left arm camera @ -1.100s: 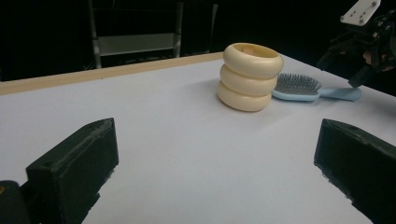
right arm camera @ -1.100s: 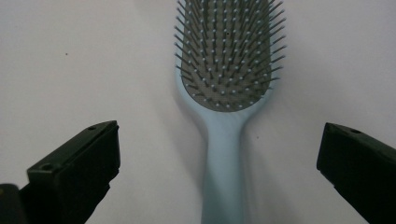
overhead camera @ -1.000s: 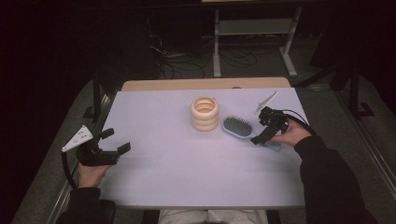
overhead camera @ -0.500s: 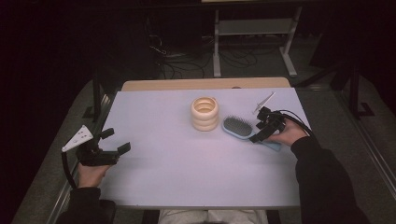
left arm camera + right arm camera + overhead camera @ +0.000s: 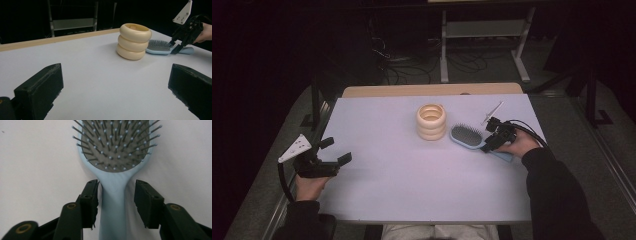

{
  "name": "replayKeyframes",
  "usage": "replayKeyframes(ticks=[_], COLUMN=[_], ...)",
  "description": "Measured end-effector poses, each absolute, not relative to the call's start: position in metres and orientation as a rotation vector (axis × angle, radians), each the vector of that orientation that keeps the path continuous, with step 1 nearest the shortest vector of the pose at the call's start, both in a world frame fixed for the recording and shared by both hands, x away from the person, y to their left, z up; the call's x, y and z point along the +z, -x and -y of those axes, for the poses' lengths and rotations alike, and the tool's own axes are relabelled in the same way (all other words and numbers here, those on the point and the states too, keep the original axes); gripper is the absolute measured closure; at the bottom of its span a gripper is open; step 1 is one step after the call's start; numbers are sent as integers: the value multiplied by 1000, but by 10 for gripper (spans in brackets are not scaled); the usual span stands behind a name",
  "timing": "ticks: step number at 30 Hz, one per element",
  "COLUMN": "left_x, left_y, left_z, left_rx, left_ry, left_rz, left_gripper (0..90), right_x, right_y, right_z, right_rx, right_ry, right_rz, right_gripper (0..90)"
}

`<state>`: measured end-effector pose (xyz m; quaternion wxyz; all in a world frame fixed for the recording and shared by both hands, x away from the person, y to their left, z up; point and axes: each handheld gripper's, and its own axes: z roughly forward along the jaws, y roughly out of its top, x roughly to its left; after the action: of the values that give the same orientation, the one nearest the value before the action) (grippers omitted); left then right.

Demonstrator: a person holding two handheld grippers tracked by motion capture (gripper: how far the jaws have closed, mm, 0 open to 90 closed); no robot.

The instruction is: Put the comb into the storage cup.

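Note:
A light blue hairbrush [image 5: 467, 136] lies bristles up on the white table [image 5: 412, 190], right of a cream stack of three rings [image 5: 431, 121]. My right gripper [image 5: 488, 145] is open and straddles the brush handle [image 5: 113, 202] just below the head. Its left jaw is against the handle, and a narrow gap remains at the right jaw. At the table's left edge my left gripper [image 5: 338, 151] is held wide open with nothing between its jaws. In the left gripper view, the ring stack [image 5: 133, 41], the hairbrush [image 5: 158, 46] and the right gripper [image 5: 176, 46] stand beyond my left gripper [image 5: 116, 68].
A wooden strip [image 5: 432, 90] runs along the table's far edge. Beyond it stand a metal shelf frame [image 5: 484, 30] and cables [image 5: 397, 60] on a dark floor. Bare table surface spreads between the two grippers and in front of the rings.
My right gripper has edged slightly left along the handle toward the brush head. The left gripper, the rings and the brush have stayed put.

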<state>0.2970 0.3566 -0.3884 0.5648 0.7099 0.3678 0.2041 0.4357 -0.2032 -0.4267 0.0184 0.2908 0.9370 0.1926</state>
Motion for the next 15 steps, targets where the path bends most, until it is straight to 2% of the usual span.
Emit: replayKeyframes(ticks=[3, 15], left_x=[-388, -388], left_y=[-297, -297], left_z=[-356, -357], left_rx=[482, 481], left_ry=[-1669, -1668], left_rz=[-865, -864], left_gripper=[0, 0], right_x=[-426, -425], right_y=[-434, -428], right_z=[201, 201], right_rx=[591, 598], right_ry=[-883, -917], right_rz=[-2907, -2870], right_gripper=[647, 679])
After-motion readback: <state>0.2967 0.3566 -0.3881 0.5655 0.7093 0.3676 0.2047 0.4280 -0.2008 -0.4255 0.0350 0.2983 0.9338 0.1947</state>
